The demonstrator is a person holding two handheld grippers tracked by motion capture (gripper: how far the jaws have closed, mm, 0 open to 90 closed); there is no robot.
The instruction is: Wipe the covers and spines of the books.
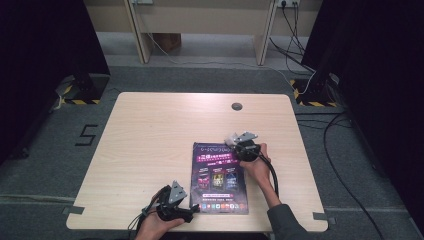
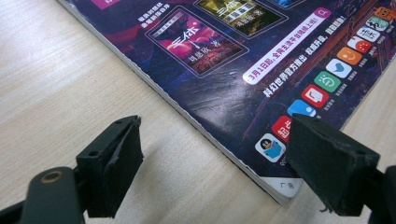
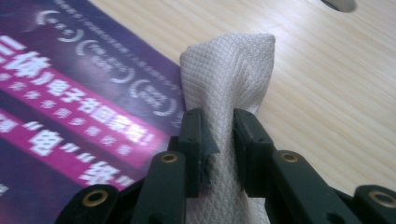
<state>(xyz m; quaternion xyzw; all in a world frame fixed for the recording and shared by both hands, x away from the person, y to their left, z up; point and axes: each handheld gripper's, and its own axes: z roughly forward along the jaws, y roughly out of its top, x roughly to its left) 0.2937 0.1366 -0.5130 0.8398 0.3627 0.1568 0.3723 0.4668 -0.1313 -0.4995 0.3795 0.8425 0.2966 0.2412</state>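
Right tongs (image 3: pixel 218 140) clamp a white cloth (image 3: pixel 229 70) at the magazine's (image 1: pixel 218 176) far right corner; left tongs (image 2: pixel 210 163) gape astride its near left corner, unpinned. Risk: wiping drags the magazine across the counter (image 1: pixel 150 135)

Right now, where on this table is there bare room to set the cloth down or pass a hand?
Bare table runs left of the magazine and across the far side up to the round hole. A narrower strip lies right of it, partly taken by the forearm. It is crowded at the magazine's near-left corner, straddled by the open left gripper, and its far-right corner, where the right gripper pinches the cloth.
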